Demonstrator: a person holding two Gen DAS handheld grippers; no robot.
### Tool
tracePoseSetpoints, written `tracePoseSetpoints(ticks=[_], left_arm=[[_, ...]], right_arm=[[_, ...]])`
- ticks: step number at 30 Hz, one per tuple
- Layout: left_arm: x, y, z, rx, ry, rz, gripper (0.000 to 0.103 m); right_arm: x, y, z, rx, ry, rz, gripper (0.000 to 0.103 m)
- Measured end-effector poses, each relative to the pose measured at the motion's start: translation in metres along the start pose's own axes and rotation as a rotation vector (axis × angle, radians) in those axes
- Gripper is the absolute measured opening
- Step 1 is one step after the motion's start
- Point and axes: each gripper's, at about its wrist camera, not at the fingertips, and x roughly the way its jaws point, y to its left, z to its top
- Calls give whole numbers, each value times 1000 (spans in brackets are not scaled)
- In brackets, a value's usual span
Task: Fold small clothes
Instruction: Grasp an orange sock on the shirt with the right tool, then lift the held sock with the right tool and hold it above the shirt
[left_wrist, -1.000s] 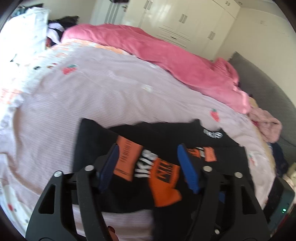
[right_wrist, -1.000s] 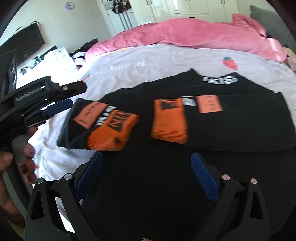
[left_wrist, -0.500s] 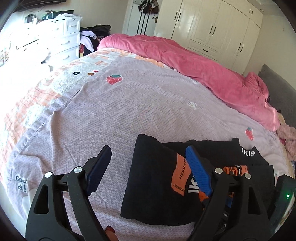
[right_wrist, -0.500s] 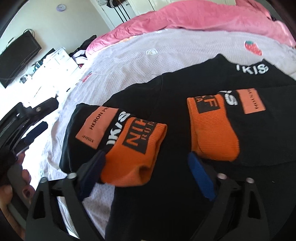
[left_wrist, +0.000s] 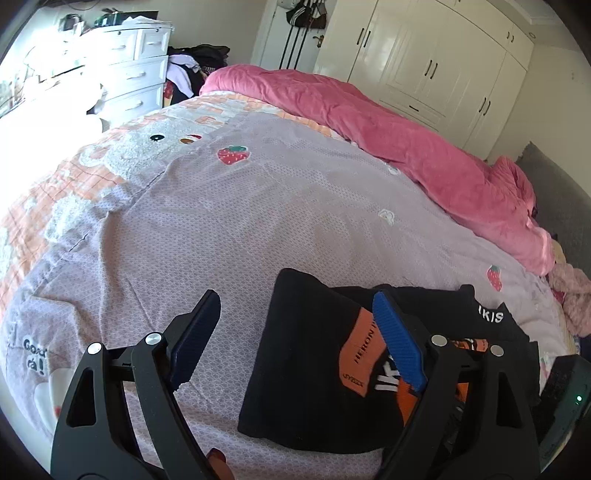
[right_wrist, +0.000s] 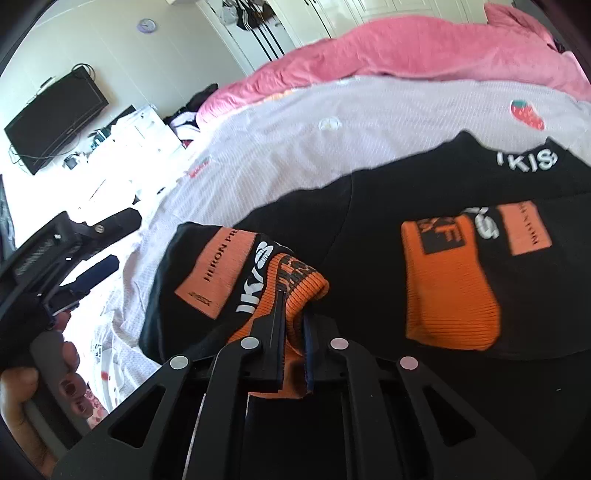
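Note:
A black garment (right_wrist: 369, 229) with orange cuffs and white lettering lies on the lilac bedspread. Its left sleeve (right_wrist: 207, 266) is folded in, and so is the right sleeve with its orange cuff (right_wrist: 447, 288). My right gripper (right_wrist: 293, 306) is shut on the left sleeve's orange cuff (right_wrist: 295, 284) and lifts it slightly. My left gripper (left_wrist: 295, 321) is open and empty, held above the bed to the left of the garment (left_wrist: 306, 354); it also shows at the left of the right wrist view (right_wrist: 96, 254).
A pink duvet (left_wrist: 388, 129) lies bunched along the far side of the bed. White drawers (left_wrist: 129, 70) and wardrobes (left_wrist: 424, 62) stand beyond. A black device (left_wrist: 565, 402) sits at the right edge. Bare lilac bedspread (left_wrist: 221, 221) stretches left of the garment.
My right gripper moved in and shut on the left sleeve's orange cuff. My left gripper drew back to the left, off the garment, and stays open.

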Motion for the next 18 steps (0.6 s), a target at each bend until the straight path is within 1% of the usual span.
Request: tracePoseSetpoints(ticks=[4, 7, 12, 18], left_arm=[[-2, 3, 1, -13, -7, 2, 77], [-2, 1, 1, -11, -10, 3, 77], [-5, -4, 0, -7, -25, -1, 77], [-2, -22, -5, 34, -9, -21, 77]], right_arm=[[-22, -1, 5, -42, -54, -17, 7], [-47, -11, 10, -49, -112, -42, 7], [-89, -45, 17, -27, -208, -132, 7], [-121, -93, 22, 48, -275, -230, 7]])
